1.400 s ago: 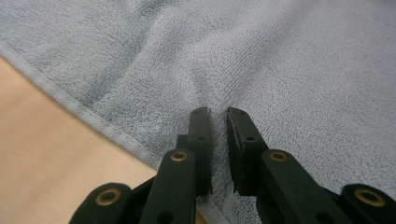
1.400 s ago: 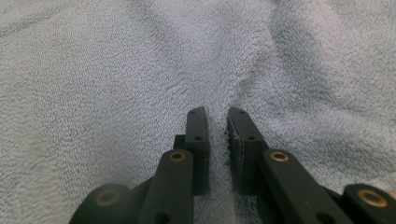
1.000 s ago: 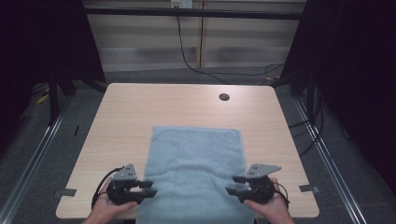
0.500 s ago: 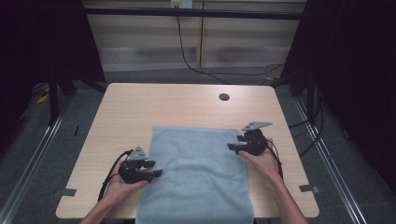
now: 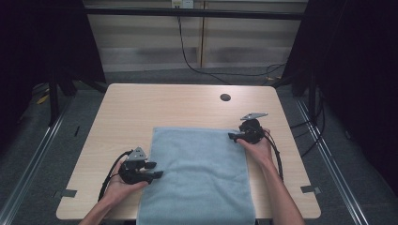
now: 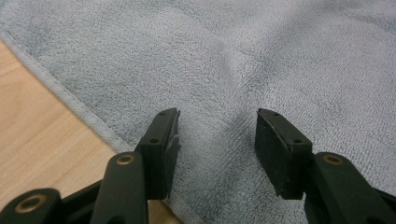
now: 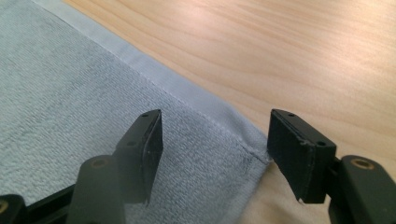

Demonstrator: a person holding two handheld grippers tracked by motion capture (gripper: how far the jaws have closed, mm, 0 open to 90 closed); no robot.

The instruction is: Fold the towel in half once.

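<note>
both forearms reach forward, left gripper (image 5: 157, 169) jaws parted, right gripper (image 5: 231, 136) jaws just opened wide.

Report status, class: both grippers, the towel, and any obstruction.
Left gripper open over the towel's left edge; jaws just opening. Right gripper open at the far right corner, jaws just opening, nothing gripped. Towel flat on table. No obstruction.

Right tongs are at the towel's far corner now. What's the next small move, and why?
Probably lower the right tongs a little and close them on the far right corner of the towel. Their jaws have just been opening and now stand apart with the hemmed corner lying between them, unpinched. The left tongs are open over the towel's left edge, so neither grips cloth yet.
</note>
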